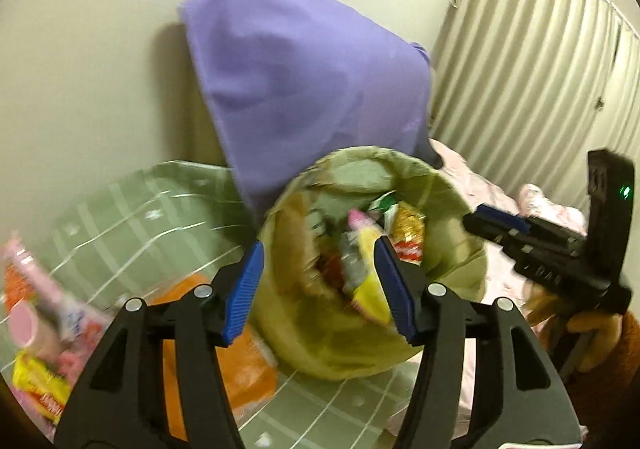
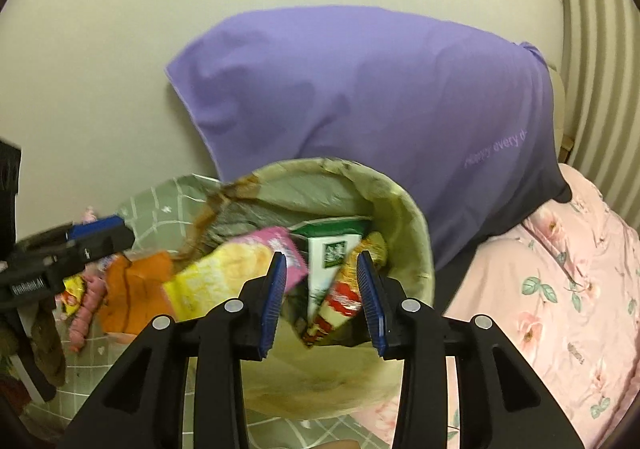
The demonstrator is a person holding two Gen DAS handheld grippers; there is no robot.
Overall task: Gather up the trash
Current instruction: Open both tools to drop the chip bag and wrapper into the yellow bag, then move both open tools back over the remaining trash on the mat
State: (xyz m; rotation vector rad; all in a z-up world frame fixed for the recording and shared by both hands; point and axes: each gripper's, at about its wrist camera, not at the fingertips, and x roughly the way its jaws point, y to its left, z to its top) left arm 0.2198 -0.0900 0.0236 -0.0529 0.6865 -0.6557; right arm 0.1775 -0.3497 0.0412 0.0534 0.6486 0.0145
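A round bin (image 1: 320, 349) lined with a yellow-green bag stands on a green checked sheet (image 1: 120, 209). Inside it lie a yellow and pink snack packet (image 2: 224, 269), a green and white carton (image 2: 332, 253) and a red and yellow wrapper (image 2: 340, 297). My left gripper (image 1: 319, 245) hangs open over the bin's mouth; the yellow packet (image 1: 366, 281) lies below, close to its right pad, but is not pinched. My right gripper (image 2: 321, 256) is open above the carton and holds nothing. Each gripper shows in the other's view: the right gripper (image 1: 496, 217) and the left gripper (image 2: 100, 233).
A purple pillow (image 2: 380, 109) leans on the wall behind the bin. A pink floral quilt (image 2: 560, 289) lies to the right. An orange packet (image 1: 248, 369) and several loose wrappers (image 1: 36, 381) lie on the sheet left of the bin. A pleated curtain (image 1: 540, 69) hangs at the right.
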